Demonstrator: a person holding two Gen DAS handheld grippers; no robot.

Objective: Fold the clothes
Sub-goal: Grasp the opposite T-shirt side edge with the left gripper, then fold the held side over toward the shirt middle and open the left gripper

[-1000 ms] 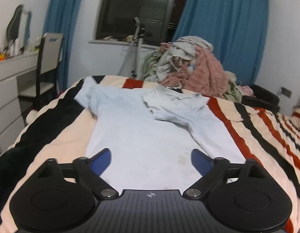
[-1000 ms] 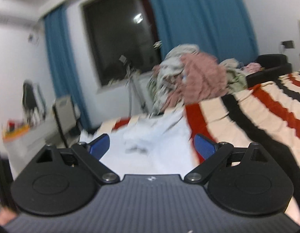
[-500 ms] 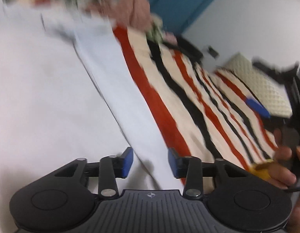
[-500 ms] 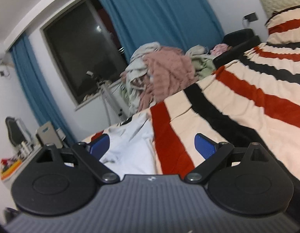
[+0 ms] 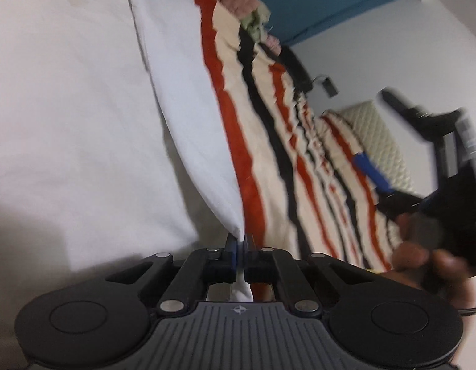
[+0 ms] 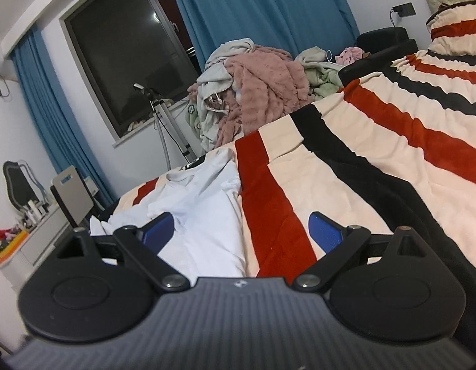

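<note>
- White shirt (image 5: 84,117): spread on striped bed (image 5: 268,166), left of frame; soft, light, limp; best taken at hems or corners.
- Left gripper (image 5: 240,248): jaws pinching its corner.
- Right gripper (image 6: 241,231): jaws spread, empty.

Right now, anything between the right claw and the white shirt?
Nothing visible. The right claw is open over the shirt's edge and the striped blanket; the left claw is already shut on the shirt's corner.
</note>
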